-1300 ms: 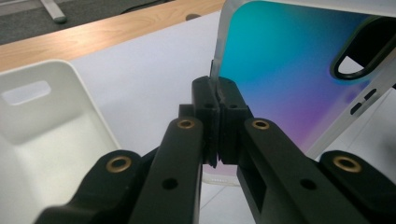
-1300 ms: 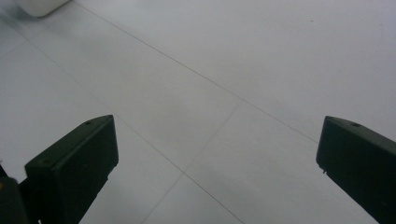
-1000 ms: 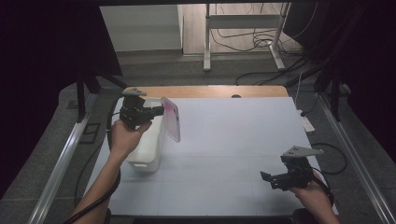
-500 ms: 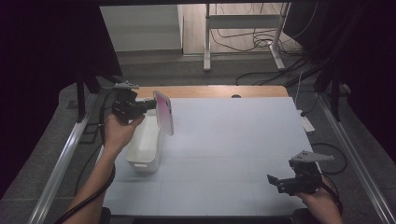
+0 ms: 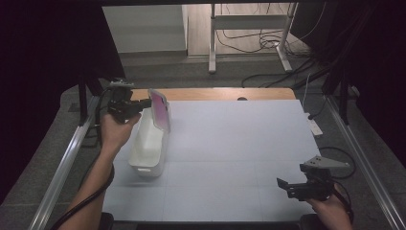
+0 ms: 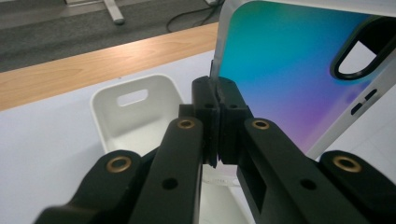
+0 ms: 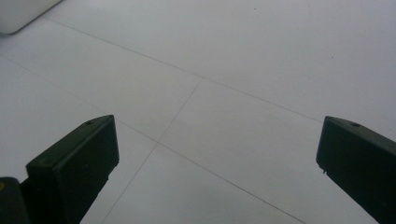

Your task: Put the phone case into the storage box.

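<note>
1. The left gripper (image 6: pixel 215 123) has its jaws pinched tight on the near edge of a phone case (image 6: pixel 285 70), a thin shell with a blue-to-purple face and a black-rimmed camera cutout.
2. In the high view the left gripper (image 5: pixel 139 106) holds the case (image 5: pixel 159 110) upright in the air, above the far end of the white bin (image 5: pixel 149 146), at about ten o'clock on the table (image 5: pixel 239 143).
3. The right gripper (image 7: pixel 217 154) stands wide open over bare table with nothing between its jaws; it waits at about five o'clock (image 5: pixel 287 187).
4. Progress, as I judge it: the case is gripped and lifted, but not yet set down. Whether it is headed into the bin or out onto the mat I cannot tell; either way, lowering and release are left.
5. Edges: the case hangs just above the bin's far rim, and the bin's handle slot (image 6: pixel 132 97) end lies below the jaws. The table's left rail and wooden far edge (image 5: pixel 215 94) are near at nine and twelve o'clock.
6. Open room: the whole middle of the mat, from one to four o'clock of the bin, well apart from the right gripper.
</note>
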`<state>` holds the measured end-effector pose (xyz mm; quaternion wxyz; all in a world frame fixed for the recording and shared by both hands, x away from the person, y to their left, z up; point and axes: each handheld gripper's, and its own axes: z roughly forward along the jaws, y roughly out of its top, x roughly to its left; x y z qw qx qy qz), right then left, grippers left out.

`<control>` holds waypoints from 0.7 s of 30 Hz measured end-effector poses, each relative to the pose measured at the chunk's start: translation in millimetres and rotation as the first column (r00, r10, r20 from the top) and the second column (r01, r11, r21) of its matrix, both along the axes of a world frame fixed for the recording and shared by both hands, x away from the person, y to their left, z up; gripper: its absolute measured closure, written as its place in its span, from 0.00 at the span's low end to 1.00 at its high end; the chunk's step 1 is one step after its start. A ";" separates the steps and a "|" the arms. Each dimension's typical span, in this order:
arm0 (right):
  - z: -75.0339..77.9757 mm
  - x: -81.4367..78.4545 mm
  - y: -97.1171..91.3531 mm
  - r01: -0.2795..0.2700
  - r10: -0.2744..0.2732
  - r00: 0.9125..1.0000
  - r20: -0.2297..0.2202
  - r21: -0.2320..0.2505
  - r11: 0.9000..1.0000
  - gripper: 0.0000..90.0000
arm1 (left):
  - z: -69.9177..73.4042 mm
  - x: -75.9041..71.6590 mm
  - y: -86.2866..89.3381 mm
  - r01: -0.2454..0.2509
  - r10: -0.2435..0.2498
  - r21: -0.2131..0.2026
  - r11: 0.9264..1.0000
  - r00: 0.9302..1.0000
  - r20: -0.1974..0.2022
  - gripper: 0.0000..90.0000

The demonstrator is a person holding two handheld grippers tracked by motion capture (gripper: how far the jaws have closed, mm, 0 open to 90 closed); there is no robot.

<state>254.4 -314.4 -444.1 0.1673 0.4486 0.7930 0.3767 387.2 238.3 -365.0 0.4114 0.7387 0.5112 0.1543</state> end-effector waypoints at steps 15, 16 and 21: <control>0.2 -1.2 0.3 -0.010 0.010 1.000 0.013 -0.003 1.000 0.00 | -5.2 18.4 10.7 -0.093 0.093 0.011 0.996 0.996 0.007 0.98; 0.1 -1.2 0.4 -0.010 0.010 1.000 0.013 -0.004 1.000 0.00 | -6.4 20.5 11.9 -0.104 0.104 0.010 0.995 0.995 0.008 0.98; -0.2 -0.7 0.9 -0.015 0.015 1.000 0.007 -0.008 1.000 0.00 | -11.1 27.0 15.4 -0.132 0.132 0.011 0.991 0.991 0.003 0.98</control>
